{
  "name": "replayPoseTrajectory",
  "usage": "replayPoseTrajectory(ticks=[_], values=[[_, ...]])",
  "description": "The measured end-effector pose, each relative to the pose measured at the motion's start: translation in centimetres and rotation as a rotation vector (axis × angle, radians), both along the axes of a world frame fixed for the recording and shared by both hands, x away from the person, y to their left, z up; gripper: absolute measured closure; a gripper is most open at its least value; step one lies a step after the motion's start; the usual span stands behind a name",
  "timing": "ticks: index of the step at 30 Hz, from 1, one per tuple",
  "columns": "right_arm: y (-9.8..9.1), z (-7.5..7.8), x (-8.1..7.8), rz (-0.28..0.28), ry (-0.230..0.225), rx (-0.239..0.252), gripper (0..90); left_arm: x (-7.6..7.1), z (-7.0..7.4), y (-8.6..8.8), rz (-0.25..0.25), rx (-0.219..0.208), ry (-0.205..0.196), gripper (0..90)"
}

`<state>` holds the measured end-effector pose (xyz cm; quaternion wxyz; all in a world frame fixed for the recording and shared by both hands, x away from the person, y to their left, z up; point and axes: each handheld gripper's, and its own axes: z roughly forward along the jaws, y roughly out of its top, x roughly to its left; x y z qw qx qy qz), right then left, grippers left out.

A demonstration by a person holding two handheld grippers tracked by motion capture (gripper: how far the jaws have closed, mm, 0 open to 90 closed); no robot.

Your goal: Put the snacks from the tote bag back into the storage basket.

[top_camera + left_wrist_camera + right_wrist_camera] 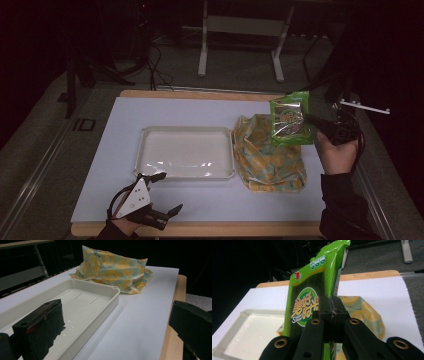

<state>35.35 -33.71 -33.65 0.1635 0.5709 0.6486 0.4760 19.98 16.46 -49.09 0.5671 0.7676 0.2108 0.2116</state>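
At the near edge of the table, the left gripper (161, 196) rests low over the white sheet (200, 200) with its jaws spread wide and nothing between them; from the left gripper view its two black jaws frame the near long wall of the white tray (100, 302). The tray (185, 150) lies in the middle of the sheet, its pale inside bare (a few glints of light on the floor of it). Just beside the tray's right end sits a crumpled cloth bag (270, 155) printed with yellow rings on pale blue, touching or nearly touching the tray's corner. Farther back and to the right, the right gripper (312, 120) is pressed together on a green snack packet (290, 120), pinching its edge and holding it upright in the air above the bag's far end; the right gripper view shows the packet (312, 290) clamped between the closed jaws.
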Motion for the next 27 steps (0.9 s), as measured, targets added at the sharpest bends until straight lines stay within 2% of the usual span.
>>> replayPoseTrajectory(ticks=[17, 27], values=[[3.1, 1.1, 0.1, 0.052, -0.024, 0.030, 89.2, -0.1, 0.1, 0.0, 0.011, -0.009, -0.005, 0.4], [5.7, 1.6, 0.3, 0.101, -0.037, 0.051, 89.2, -0.1, 0.1, 0.0, 0.009, -0.005, -0.008, 0.4]])
